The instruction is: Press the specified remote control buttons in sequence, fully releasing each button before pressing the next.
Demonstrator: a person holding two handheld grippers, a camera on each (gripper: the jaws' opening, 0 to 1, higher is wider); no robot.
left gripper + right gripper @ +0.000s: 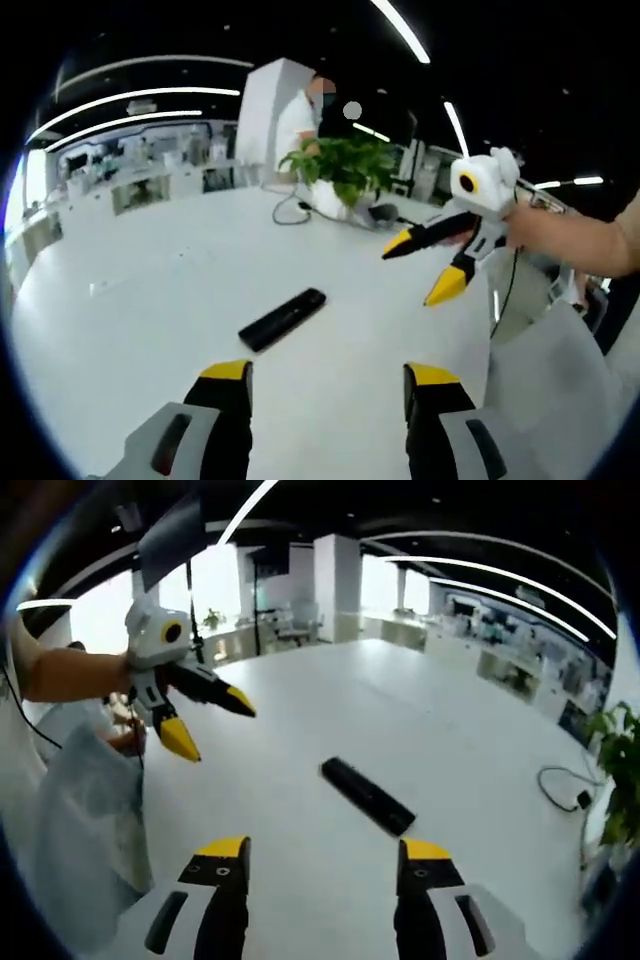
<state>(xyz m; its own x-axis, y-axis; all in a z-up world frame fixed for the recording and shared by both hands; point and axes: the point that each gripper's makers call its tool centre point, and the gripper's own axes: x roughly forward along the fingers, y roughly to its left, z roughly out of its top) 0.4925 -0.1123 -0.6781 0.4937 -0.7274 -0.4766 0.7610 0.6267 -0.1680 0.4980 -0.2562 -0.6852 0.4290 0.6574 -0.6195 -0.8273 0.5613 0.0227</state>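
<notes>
Pre-press: remote [282, 319] mid-frame on table [150, 270], untouched. My left gripper [327, 385], right gripper [318, 863] both agape, empty. Next: descend onto first button.

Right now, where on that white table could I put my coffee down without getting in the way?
Most of the table is bare: the wide stretch left of the black remote, toward the far desks. It is crowded at the far edge, where the potted plant and a cable sit. Both tongs hover open near the remote.
</notes>
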